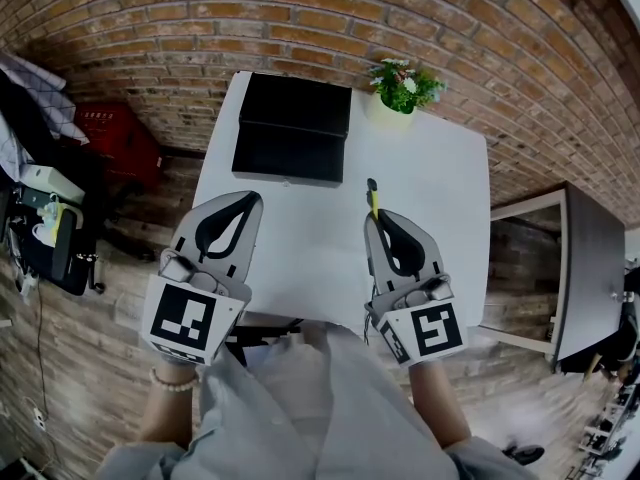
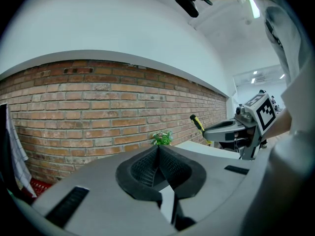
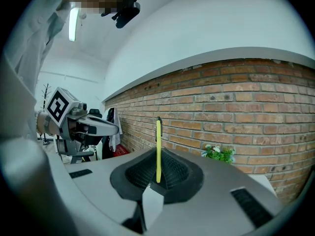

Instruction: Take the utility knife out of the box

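A black box (image 1: 292,128) lies closed at the far left of the white table (image 1: 440,198). My right gripper (image 1: 377,215) is shut on the yellow and black utility knife (image 1: 373,198), which sticks out past its tips above the table. In the right gripper view the knife (image 3: 158,146) stands up between the closed jaws. In the left gripper view the knife (image 2: 198,124) shows at the right, held by the other gripper. My left gripper (image 1: 248,199) hovers over the table's left part, shut with nothing in it; its tips (image 2: 158,149) meet.
A small potted plant (image 1: 403,88) stands at the table's far edge, right of the box. A brick wall runs behind. A red crate (image 1: 112,133) and hanging clothes are on the floor to the left; a grey table (image 1: 590,258) stands to the right.
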Motion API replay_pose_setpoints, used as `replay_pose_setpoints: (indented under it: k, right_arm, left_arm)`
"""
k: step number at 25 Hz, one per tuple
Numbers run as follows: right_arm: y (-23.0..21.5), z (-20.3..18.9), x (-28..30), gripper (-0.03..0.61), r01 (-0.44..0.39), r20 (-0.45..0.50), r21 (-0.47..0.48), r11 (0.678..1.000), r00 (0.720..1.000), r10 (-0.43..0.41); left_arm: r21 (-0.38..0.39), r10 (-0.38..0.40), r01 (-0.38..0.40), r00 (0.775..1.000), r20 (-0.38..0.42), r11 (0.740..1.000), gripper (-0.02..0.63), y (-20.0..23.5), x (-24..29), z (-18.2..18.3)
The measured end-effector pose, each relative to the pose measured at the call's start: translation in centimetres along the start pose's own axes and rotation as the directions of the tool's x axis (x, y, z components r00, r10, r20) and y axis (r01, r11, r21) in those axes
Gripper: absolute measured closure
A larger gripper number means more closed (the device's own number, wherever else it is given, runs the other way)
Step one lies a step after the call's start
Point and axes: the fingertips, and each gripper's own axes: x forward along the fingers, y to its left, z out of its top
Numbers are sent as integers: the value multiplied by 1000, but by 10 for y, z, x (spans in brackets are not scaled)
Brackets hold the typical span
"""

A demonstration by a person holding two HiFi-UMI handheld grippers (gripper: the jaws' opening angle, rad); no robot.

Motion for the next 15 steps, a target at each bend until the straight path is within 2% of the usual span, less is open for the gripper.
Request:
replay_pose_setpoints:
  k: [15]
  right_arm:
    - [-2,-4,4,525,-1,-25,-5,1000,1000,1]
  left_arm:
    - [-10,-2,2,1000,-8,1000,595,0,7,-2]
